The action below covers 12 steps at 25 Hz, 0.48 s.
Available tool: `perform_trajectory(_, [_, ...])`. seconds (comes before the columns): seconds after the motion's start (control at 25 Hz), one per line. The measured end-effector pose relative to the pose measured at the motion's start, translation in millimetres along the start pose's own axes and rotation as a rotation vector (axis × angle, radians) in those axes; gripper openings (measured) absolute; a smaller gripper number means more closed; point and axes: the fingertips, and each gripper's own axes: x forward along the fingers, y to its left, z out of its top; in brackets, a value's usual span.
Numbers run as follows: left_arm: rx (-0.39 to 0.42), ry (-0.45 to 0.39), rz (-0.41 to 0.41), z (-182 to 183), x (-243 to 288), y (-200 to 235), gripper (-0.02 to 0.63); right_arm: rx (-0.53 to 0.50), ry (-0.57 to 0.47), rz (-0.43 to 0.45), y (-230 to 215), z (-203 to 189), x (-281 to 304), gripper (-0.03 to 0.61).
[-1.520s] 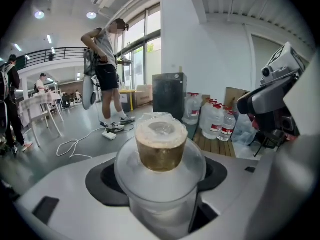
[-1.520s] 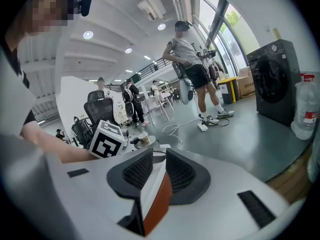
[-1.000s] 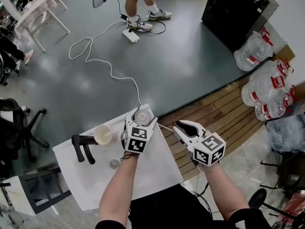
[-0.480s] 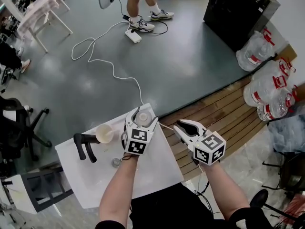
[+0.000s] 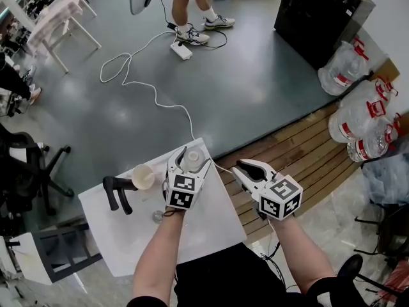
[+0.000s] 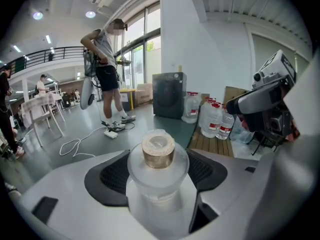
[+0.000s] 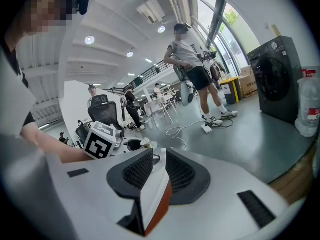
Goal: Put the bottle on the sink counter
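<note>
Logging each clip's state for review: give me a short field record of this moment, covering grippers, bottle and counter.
left gripper: shut on the bottle, jaws either side below its tan cap
right gripper: shut, empty, held to the right of the left gripper
bottle: clear, upright, at the sink counter's far corner; whether it rests on it cannot be told
also on counter: black faucet, pale cup
task state: bottle not yet released
</note>
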Motion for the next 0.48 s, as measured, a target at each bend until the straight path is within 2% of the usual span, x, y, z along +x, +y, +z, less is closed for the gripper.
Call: perform_trajectory(0.48, [-0.030, 0.004, 0.042, 0, -15, 2, 0.327, 0.009, 0.000, 0.014, 10, -3, -14, 0.095])
